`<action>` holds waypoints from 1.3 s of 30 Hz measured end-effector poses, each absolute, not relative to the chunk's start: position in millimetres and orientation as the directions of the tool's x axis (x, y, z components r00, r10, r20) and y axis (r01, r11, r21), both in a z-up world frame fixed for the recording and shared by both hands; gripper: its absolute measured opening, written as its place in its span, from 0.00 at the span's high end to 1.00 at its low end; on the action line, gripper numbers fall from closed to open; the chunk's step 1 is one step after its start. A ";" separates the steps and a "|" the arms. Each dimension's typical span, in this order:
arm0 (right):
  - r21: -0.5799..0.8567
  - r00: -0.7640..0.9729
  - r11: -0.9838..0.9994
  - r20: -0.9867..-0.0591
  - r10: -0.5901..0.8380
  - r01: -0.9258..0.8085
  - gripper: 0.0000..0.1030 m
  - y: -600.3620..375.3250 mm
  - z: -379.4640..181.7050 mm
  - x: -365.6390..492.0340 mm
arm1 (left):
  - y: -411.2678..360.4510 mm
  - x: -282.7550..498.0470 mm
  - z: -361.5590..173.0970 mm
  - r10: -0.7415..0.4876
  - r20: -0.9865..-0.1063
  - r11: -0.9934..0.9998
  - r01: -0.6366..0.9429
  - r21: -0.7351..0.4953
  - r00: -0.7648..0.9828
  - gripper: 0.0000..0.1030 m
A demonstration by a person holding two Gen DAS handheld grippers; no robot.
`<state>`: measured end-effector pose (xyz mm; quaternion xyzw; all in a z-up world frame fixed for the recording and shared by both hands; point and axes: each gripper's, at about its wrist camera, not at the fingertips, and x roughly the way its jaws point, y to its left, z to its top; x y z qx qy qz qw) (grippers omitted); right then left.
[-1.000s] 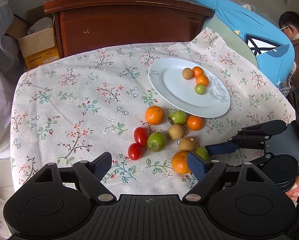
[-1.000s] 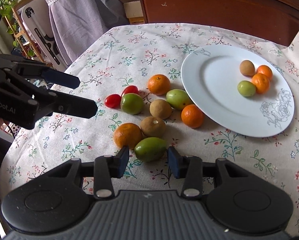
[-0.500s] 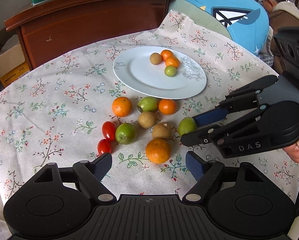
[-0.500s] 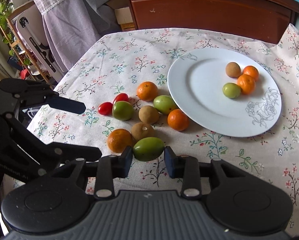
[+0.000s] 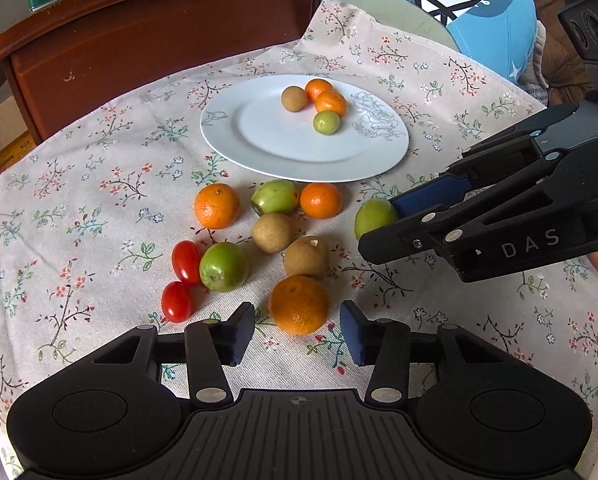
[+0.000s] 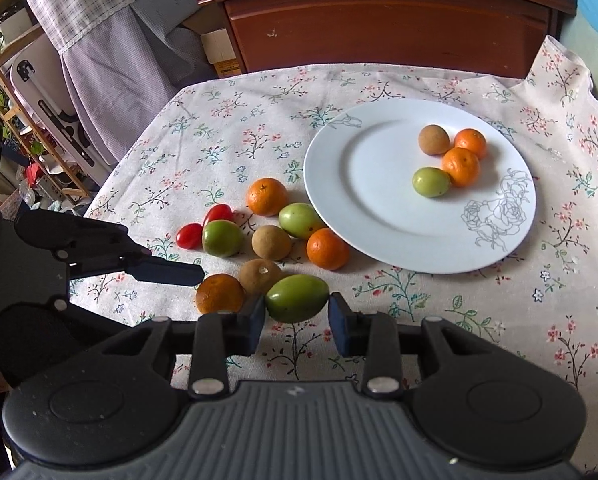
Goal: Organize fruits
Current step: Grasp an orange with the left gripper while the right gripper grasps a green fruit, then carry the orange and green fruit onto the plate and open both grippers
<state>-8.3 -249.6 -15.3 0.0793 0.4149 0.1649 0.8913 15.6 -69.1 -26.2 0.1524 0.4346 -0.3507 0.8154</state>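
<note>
While the right tool [image 6: 297,318] grips a green fruit [image 6: 297,297] between its pads, just ahead of its body and raised slightly off the cloth, the left tool [image 5: 297,334] is closing around an orange [image 5: 298,304] that lies between its fingers on the desk [image 5: 79,208]; a gap shows on both sides of the orange, so it is not yet gripped. The step in hand looks like a paired pickup: 1 fruit secured on the right, a 2nd about to be caught on the left. Ahead of both tools sits the plate [image 5: 259,148], already holding 4 small fruits at its far side, with most of its face bare. Between the left tool and the plate lie the loose fruits: 2 brown ones, 2 more oranges, 2 green ones and, off to the tool's left, 2 tomatoes [image 5: 181,280]. The next move probably calls for the left pads to finish closing on the orange, without nudging the brown fruit [image 5: 306,256] just beyond it, and then a lift. The right tool would need to carry its fruit forward over the loose pile to the plate and release low, since round fruit rolls easily.
</note>
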 end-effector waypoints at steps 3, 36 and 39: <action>0.276 0.599 0.934 -0.717 0.357 -0.227 0.66 -248.8 -15.7 -7.9 | -71.1 16.0 -28.4 -0.441 -0.814 0.707 0.705 -0.055 0.378 0.57; 0.363 0.718 0.931 -0.656 0.230 0.034 0.66 -311.2 13.9 13.1 | -92.6 69.4 24.2 -0.526 -0.671 0.776 0.618 -0.126 0.523 0.70; 0.363 0.700 0.929 -0.682 0.211 0.074 0.66 -313.3 5.6 15.7 | -99.3 75.1 18.8 -0.525 -0.676 0.775 0.619 -0.128 0.517 0.70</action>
